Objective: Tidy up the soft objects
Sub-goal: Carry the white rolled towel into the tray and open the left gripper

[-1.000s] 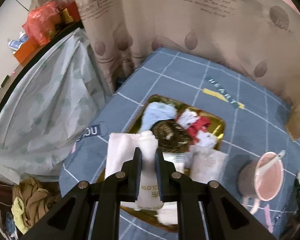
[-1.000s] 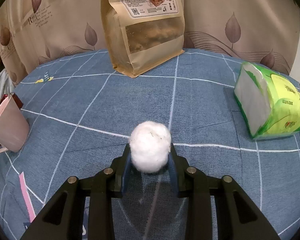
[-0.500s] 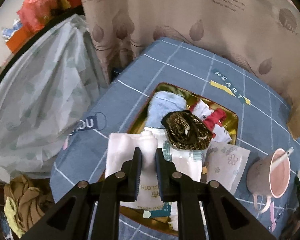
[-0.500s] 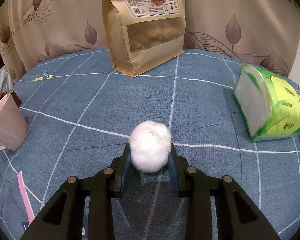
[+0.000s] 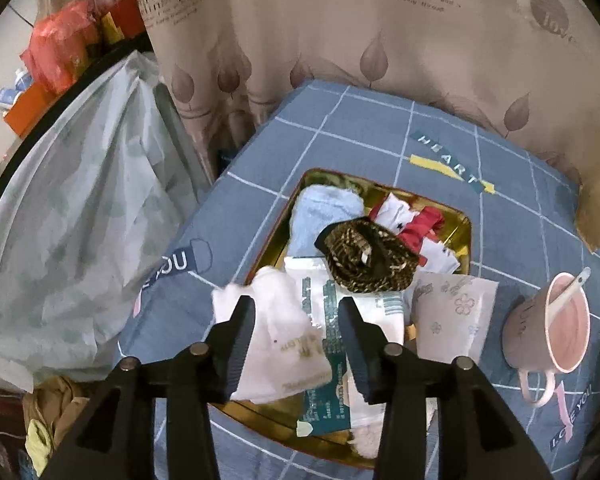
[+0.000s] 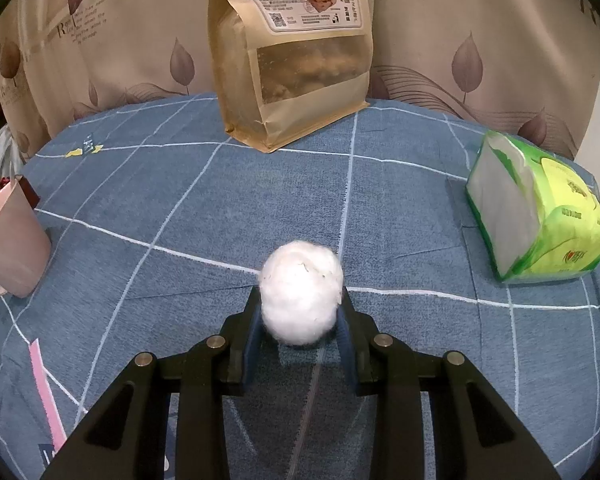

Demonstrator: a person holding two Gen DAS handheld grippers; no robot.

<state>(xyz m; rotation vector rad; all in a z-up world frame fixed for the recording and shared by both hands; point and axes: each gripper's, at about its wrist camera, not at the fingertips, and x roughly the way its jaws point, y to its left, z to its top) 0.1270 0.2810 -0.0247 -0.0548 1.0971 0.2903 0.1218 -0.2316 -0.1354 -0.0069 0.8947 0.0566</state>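
Observation:
My left gripper point(image 5: 296, 308) hangs over a gold tray point(image 5: 466, 236) on the blue checked tablecloth, and its jaws are opening. A white cloth packet point(image 5: 280, 340) lies loose between them, slumped on the tray's near left rim and leaning toward the left finger. The tray also holds a light blue towel point(image 5: 324, 208), a leopard-print fabric piece point(image 5: 364, 256), a red and white cloth point(image 5: 412, 224) and a teal-printed pack point(image 5: 328, 320). My right gripper point(image 6: 300, 306) is shut on a white cotton ball point(image 6: 300, 292), just above the tablecloth.
A flower-printed tissue packet point(image 5: 452, 316) leans on the tray's right side, beside a pink mug point(image 5: 556, 320) with a spoon. A brown snack bag point(image 6: 296, 60) stands at the back and a green tissue pack point(image 6: 536, 220) lies to the right. A curtain hangs behind.
The left jaws went from shut on the white packet to wide apart, and the packet sagged left onto the tray. The tray looks closer. The right gripper and cotton ball stayed put.

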